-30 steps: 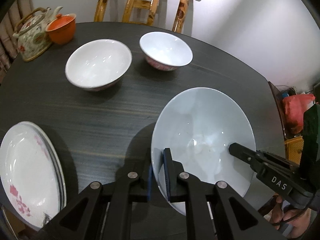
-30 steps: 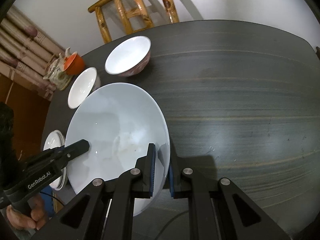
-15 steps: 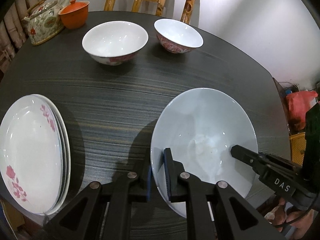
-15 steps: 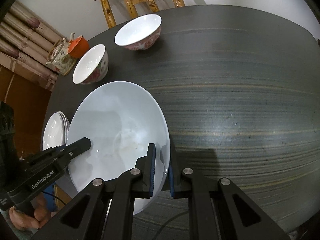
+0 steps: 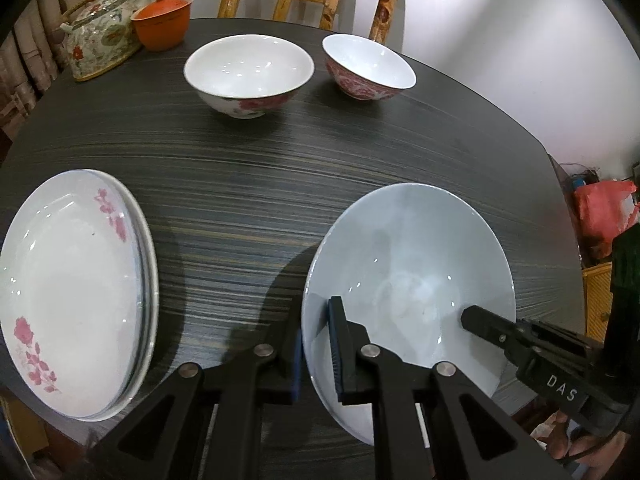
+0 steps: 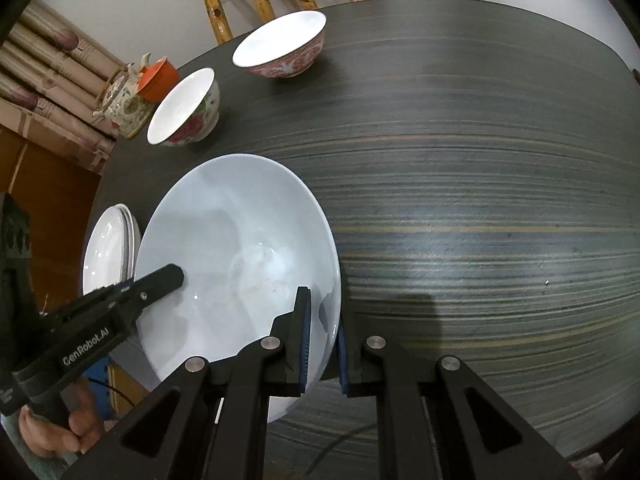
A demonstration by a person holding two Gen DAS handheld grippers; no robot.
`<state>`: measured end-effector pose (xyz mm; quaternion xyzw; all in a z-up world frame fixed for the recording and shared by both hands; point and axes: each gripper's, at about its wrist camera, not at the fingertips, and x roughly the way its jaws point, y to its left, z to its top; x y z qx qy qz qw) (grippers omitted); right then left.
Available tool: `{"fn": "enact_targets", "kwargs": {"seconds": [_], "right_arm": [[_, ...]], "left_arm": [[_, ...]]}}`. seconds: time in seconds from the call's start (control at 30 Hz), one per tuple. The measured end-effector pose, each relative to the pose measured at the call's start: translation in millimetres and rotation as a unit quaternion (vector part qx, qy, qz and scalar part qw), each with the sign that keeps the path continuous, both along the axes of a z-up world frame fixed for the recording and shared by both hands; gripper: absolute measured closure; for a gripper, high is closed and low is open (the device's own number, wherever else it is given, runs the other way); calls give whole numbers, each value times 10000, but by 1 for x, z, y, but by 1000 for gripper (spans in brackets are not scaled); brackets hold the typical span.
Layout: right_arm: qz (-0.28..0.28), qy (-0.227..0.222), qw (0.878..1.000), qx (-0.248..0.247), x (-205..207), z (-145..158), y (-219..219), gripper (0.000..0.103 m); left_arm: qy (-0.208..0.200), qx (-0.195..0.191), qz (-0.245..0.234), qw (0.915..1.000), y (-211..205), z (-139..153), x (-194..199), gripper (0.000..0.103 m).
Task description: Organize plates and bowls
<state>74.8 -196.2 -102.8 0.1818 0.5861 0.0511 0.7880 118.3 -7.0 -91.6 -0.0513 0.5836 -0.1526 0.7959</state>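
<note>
Two tongs: left tongs (image 5: 316,344) and right tongs (image 6: 322,340) each pinch opposite rims of the pale bowl (image 5: 408,264).
Pale bowl: over the bench (image 5: 248,184), near edge.
Plates (image 5: 72,288): stacked, left.

You're looking at a pale blue-white glazed large bowl (image 5: 408,264) on a dark streaked wooden table (image 5: 248,168). The stacked white plates (image 5: 72,292) carry pink flower sprays; two white bowls (image 5: 248,76) show red-pink florals outside. The lidded cup (image 5: 162,24) is orange.
</note>
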Motion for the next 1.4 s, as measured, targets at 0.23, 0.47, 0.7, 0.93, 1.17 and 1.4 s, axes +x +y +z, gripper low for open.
{"fn": "enact_targets", "kwargs": {"seconds": [0.23,0.47,0.7,0.93,1.17,1.4], "right_arm": [[78,28,10000,50,-5,-3,18,91],[126,54,9999,78,-6,-5,30,91],[157,108,9998,74,-4,-8,39,91],[149,177,9997,101,-4,-14,40,91],[137,214,9995,160,-3,-17,37,89],[90,117,9998,141,-3,-11,35,89]], "left_arm": [[4,20,67,10000,22,-2,-8,92],[40,20,130,9999,33,-5,-15,91],[70,41,162,9998,40,-9,-16,91],[102,72,131,9998,38,-15,-13,91],[62,143,61,9999,36,-15,-14,90],[77,273,-2,9996,33,-12,-14,88]]}}
